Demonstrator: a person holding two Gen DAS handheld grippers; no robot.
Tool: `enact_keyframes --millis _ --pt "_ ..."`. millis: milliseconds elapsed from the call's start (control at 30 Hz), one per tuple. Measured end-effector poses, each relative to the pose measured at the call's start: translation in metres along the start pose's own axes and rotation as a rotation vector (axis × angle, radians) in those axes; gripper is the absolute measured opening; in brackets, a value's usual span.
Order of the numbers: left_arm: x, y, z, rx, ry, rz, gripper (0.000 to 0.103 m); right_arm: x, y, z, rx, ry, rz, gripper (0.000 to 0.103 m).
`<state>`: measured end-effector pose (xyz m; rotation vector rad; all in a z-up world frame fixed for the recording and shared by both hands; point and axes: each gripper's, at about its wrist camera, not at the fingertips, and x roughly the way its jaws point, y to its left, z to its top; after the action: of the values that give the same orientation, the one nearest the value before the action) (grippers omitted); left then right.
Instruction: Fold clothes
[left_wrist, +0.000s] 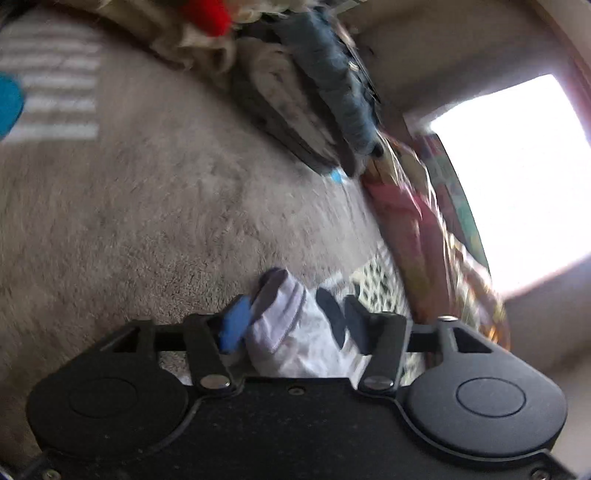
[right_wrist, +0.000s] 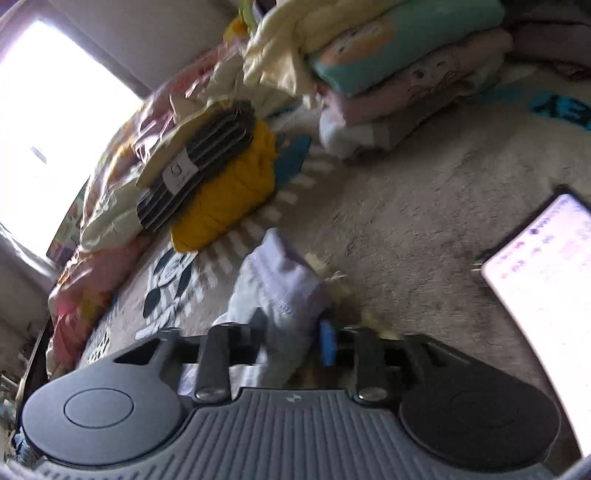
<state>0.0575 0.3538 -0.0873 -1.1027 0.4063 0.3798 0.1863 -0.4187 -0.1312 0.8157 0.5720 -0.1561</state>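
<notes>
A person kneels or sits over a beige carpet (left_wrist: 155, 206), holding a two-finger gripper in each hand. Both views are blurred.

Between the fingers of the left gripper (left_wrist: 295, 321) hangs a small pale lilac-white garment (left_wrist: 284, 325) with a stitched hem. The blue pad (left_wrist: 234, 326) on one finger lies against the cloth on one side, and the black finger on the other side sits at the garment's far edge. Whether the pads actually pinch the cloth cannot be told from this view.

The right gripper (right_wrist: 291, 339) has the same garment (right_wrist: 284, 291) bunched between its fingers, with the blue pad (right_wrist: 328, 343) pressed to one side of the fabric and the dark finger on the other; it is clenched on the cloth. The garment rises from the jaws in a crumpled fold, just above the carpet.

Farther off on the carpet lie folded clothes: a yellow piece (right_wrist: 229, 192) with a dark striped item (right_wrist: 199, 162) on top, and beside them a taller stack of pink, white and mint fabrics (right_wrist: 399, 74). A lit screen (right_wrist: 546, 266) lies at the right edge. A bright window (left_wrist: 517, 177) glares at one side, with colourful bedding (left_wrist: 413, 229) below it.
</notes>
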Motion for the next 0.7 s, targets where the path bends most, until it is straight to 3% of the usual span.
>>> enact_keyframes --millis 67,167,200,233,267,367,433,467,500,533,567,600,633,700 --pt "0.015 -0.002 -0.007 0.049 0.064 0.041 0.067 -0.002 0.000 -0.002 -0.003 -0.005 0.024 0.059" --pt "0.035 -0.011 -0.024 0.157 0.026 0.076 0.066 -0.001 0.002 -0.006 0.003 -0.010 0.040 0.064" --pt "0.038 -0.020 -0.025 0.214 0.015 0.084 0.033 0.003 0.004 -0.006 -0.010 -0.009 0.039 0.063" --pt "0.041 -0.030 -0.026 0.274 0.007 0.092 0.008 0.007 0.007 -0.007 -0.035 -0.004 0.041 0.039" --pt "0.043 -0.040 -0.026 0.334 -0.001 0.100 0.008 0.011 0.011 -0.006 -0.072 0.006 0.046 0.013" --pt "0.022 -0.059 -0.019 0.424 -0.122 0.067 0.009 -0.008 0.030 -0.002 -0.196 -0.112 0.041 0.015" --pt "0.043 -0.052 -0.019 0.457 -0.050 0.165 0.011 -0.003 0.031 -0.004 -0.241 -0.077 0.000 0.016" --pt "0.060 -0.044 -0.022 0.476 0.014 0.250 0.021 0.007 0.027 -0.006 -0.250 -0.026 -0.040 0.017" --pt "0.067 -0.038 -0.024 0.504 0.025 0.257 0.025 0.013 0.021 -0.007 -0.241 0.009 -0.063 0.017" --pt "0.061 -0.039 -0.024 0.534 0.012 0.249 0.029 0.010 0.016 -0.007 -0.218 -0.001 -0.053 0.025" --pt "0.053 -0.046 -0.023 0.563 -0.003 0.276 0.052 0.000 0.015 -0.005 -0.211 -0.023 -0.063 0.035" --pt "0.042 -0.052 -0.023 0.590 -0.044 0.314 0.061 -0.011 0.017 -0.004 -0.224 -0.049 -0.100 0.052" --pt "0.029 -0.057 -0.025 0.619 -0.099 0.335 0.061 -0.022 0.019 -0.003 -0.238 -0.074 -0.136 0.068" --pt "0.009 -0.066 -0.033 0.659 -0.162 0.335 0.061 -0.046 0.023 -0.003 -0.257 -0.155 -0.172 0.071"
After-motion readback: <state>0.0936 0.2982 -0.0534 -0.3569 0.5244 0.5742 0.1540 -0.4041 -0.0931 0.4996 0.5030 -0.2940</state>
